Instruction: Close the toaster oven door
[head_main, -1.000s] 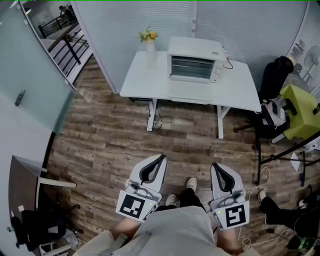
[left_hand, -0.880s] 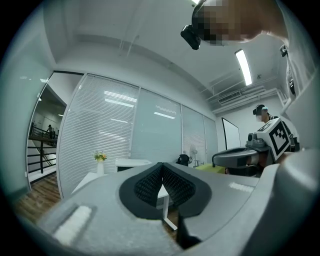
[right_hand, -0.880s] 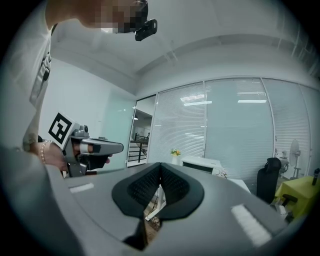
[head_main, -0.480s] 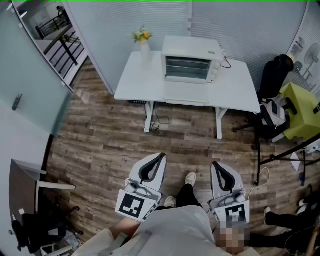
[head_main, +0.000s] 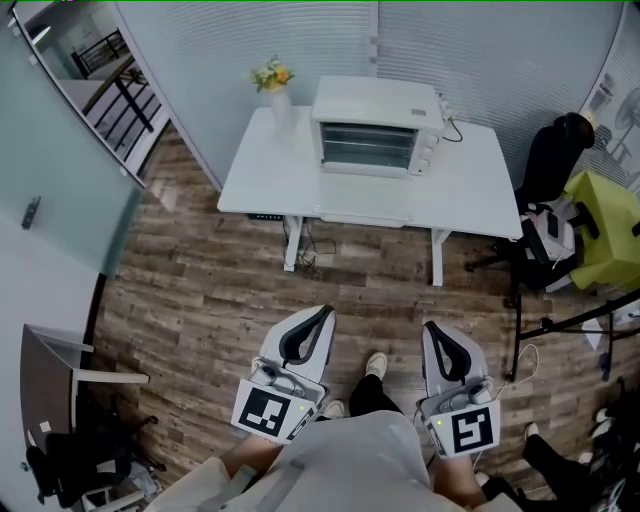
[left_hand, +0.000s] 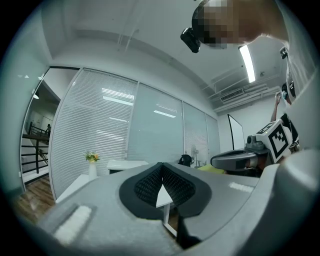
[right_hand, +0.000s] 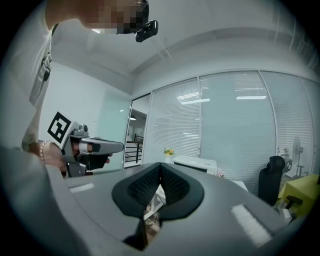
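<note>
The toaster oven (head_main: 372, 125) sits on the white table (head_main: 470, 190) at the upper centre of the frame. It is well apart from the left claw (head_main: 318, 316) and right claw (head_main: 433, 330), both pressed together on nothing at the lower centre. The step in hand looks like the approach: come squarely to the oven's front, then catch the door, too small to read from here, with one closed claw and push it home gently.

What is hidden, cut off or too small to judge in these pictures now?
- Toaster oven door, head view: too far away and too small to tell whether it is open.
- Oven front, left gripper view: hidden behind the left claw's own body.
- Oven knobs, head view: too small to read.
- Yellow-green seat, head view: cut off by the right edge.
</note>
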